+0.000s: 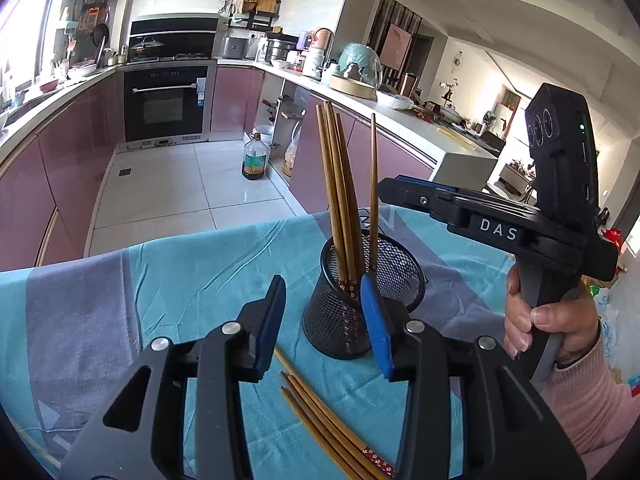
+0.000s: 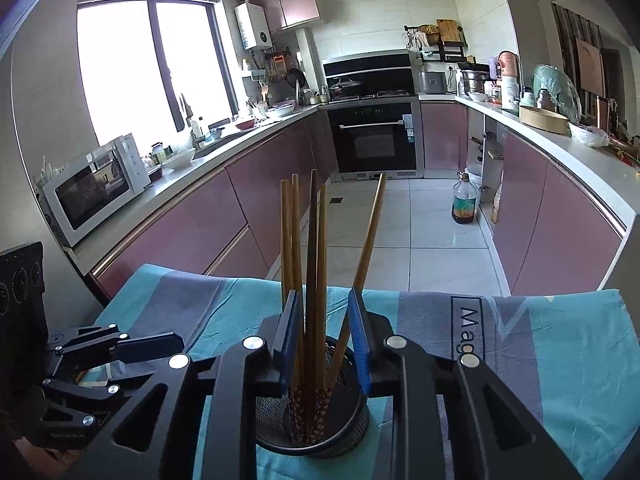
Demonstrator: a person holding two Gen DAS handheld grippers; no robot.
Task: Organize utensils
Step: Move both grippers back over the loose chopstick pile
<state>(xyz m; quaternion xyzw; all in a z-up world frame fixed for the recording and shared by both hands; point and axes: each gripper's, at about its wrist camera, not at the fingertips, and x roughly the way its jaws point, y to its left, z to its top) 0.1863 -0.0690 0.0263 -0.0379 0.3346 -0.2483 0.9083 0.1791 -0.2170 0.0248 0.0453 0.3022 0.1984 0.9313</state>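
A black mesh holder (image 1: 340, 320) stands on the blue cloth (image 1: 180, 280) with several brown chopsticks (image 1: 340, 184) upright in it. More chopsticks (image 1: 328, 428) lie flat on the cloth under my left gripper (image 1: 324, 320), which is open just in front of the holder and holds nothing. In the right wrist view, my right gripper (image 2: 326, 336) hangs over the holder (image 2: 320, 436). The standing chopsticks (image 2: 312, 240) rise between its blue pads, which stand apart from them, so it is open. A hand holds the right gripper (image 1: 386, 190) above the holder. The left gripper (image 2: 152, 344) shows at lower left.
The cloth-covered table ends just beyond the holder, with tiled floor past it. An oil bottle (image 1: 254, 156) stands on the floor by the pink cabinets. An oven (image 1: 166, 104) is at the back and a microwave (image 2: 96, 188) sits on the left counter.
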